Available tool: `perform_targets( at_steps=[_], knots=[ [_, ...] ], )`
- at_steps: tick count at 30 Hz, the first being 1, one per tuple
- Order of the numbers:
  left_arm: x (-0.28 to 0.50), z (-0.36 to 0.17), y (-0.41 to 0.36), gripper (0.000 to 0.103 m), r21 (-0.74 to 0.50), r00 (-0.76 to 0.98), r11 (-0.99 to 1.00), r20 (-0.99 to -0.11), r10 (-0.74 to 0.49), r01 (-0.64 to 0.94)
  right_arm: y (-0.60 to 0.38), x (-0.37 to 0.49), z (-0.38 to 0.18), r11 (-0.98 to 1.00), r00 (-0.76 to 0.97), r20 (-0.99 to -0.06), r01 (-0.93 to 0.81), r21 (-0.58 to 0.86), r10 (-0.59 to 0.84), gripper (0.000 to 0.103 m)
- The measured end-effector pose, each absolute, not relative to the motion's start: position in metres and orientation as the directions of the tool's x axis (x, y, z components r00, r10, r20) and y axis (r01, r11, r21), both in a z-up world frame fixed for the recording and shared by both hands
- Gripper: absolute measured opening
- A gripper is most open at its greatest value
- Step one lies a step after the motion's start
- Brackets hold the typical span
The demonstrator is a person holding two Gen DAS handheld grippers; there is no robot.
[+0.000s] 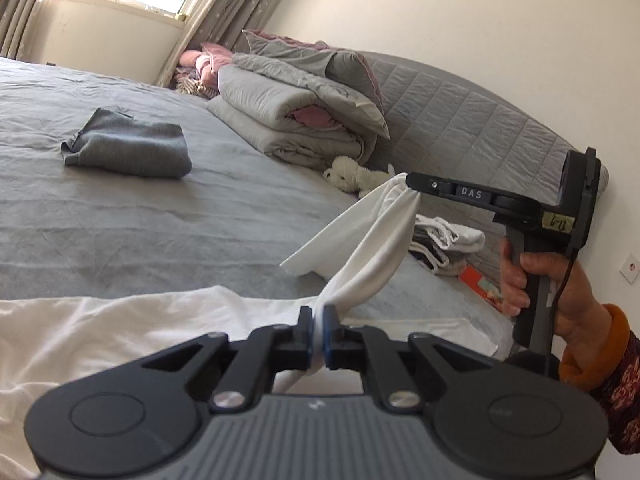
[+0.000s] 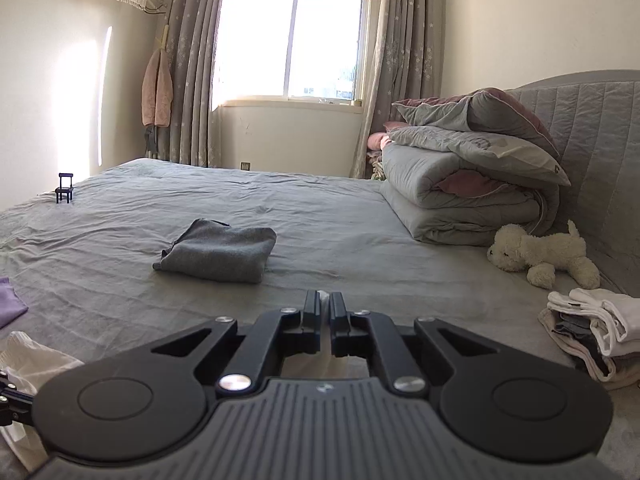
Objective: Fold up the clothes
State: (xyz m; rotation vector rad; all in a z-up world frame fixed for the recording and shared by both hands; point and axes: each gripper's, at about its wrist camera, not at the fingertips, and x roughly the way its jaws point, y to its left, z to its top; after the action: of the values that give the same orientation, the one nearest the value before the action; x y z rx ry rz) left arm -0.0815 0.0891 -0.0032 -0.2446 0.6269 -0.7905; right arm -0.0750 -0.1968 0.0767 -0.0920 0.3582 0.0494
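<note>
Grippers over grey bed (image 1: 120, 220): left gripper (image 1: 318, 322) and right gripper (image 2: 325, 312) each clamped on white garment (image 1: 368, 240), stretched between them above folded grey garment (image 2: 218, 256).

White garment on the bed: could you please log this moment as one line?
left gripper: shut on white garment | right gripper: shut on it, lifted | folded grey garment: on bed

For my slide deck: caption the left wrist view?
Left gripper and right gripper both pinch a white garment above the grey bed.
</note>
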Motion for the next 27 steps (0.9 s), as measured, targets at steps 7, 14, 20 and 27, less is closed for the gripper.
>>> perform_targets(
  at_steps=[7, 14, 20, 27],
  knots=[
    [-0.084, -0.025, 0.075, 0.005, -0.397, 0.415, 0.686, -0.578, -0.703, 0.609, -0.198, -0.1, 0.029, 0.984, 0.822, -0.569, -0.102, -0.143, 0.002, 0.007],
    [-0.086, -0.039, 0.062, 0.006, -0.34, 0.359, 0.697, -0.668, -0.652, 0.631, -0.202, -0.105, -0.013, 0.983, 0.682, -0.731, -0.132, -0.124, 0.0, 0.008],
    [-0.08, -0.036, 0.071, 0.032, -0.373, 0.367, 0.718, -0.668, -0.647, 0.588, -0.217, -0.109, -0.003, 0.992, 0.64, -0.764, -0.128, -0.006, 0.078, 0.029],
    [-0.072, -0.023, 0.083, 0.039, -0.372, 0.491, 0.773, -0.611, -0.62, 0.513, -0.22, -0.105, 0.029, 0.975, 0.677, -0.705, -0.196, 0.104, 0.211, 0.055]
  ],
)
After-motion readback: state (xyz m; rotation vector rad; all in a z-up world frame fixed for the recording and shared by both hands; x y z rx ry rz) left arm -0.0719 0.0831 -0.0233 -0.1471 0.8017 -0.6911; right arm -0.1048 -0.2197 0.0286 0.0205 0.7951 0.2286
